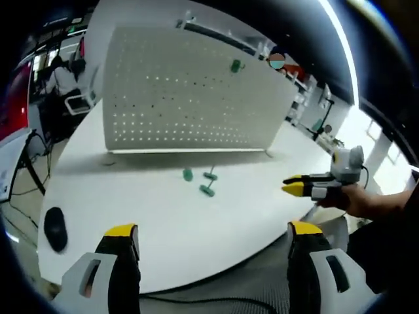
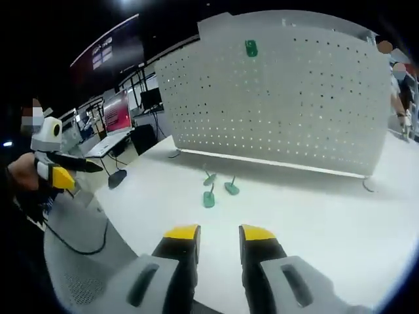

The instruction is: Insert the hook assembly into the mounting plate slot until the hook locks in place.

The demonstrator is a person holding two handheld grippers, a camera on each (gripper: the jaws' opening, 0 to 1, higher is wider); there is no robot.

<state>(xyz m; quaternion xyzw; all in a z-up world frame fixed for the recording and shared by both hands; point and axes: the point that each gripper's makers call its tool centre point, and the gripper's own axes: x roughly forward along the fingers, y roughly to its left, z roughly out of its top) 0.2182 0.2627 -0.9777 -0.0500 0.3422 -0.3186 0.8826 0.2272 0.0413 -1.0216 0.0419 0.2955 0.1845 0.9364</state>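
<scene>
three green hook pieces (image 1: 200, 181) lay loose on the white table (image 1: 163, 222), close together and in front of the upright perforated mounting plate (image 1: 190, 91), well short of its base. one green hook (image 1: 236, 65) already sat high on the plate face. judged from this, one hook appeared mounted and the loose ones had not been picked up, so most of the task seemed to remain.

the left gripper (image 1: 213, 230) hovered over the near table edge with its jaws spread wide and nothing between them. the right gripper (image 2: 219, 232) had its jaws drawn near together with a narrow gap, also holding nothing.

the left gripper view showed a dark rounded object (image 1: 55, 229) on the table's left part and the right gripper out at the table's far side. the right gripper view showed the plate's foot (image 2: 368, 186), a red screen (image 2: 118, 111) behind and the left gripper at its left edge
</scene>
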